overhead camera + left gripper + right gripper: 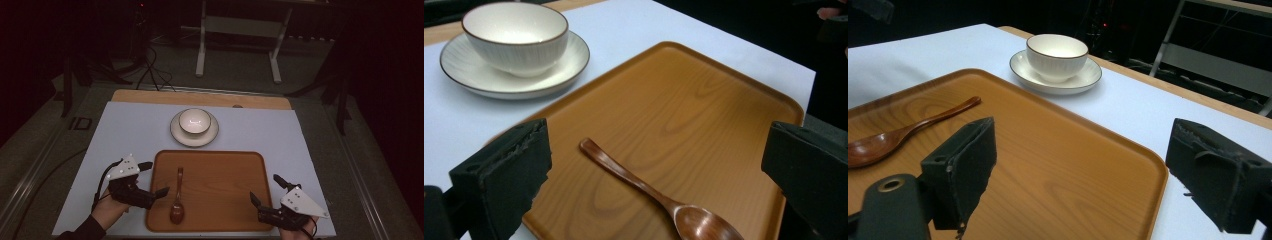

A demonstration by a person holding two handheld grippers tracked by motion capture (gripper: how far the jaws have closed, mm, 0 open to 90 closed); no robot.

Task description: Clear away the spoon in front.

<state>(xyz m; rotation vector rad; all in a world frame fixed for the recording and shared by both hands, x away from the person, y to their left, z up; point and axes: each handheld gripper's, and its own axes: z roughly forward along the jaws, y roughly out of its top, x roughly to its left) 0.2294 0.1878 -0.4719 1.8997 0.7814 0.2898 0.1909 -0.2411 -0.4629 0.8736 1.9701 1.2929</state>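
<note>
We've got both hand-held grippers, left [153, 179] and right [264, 188], spread wide and empty. The spoon [177, 200] lies on the tray [225, 185]; probably light, stiff, slick wood, so pinch mid-handle.

Dark lab: cables [150, 65] and metal stand [240, 37] behind table [125, 130].

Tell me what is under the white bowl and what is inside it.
The bowl stands on a white saucer on the pale table cover. The inside seen looks empty; the saucer's middle under the bowl is covered.
</note>
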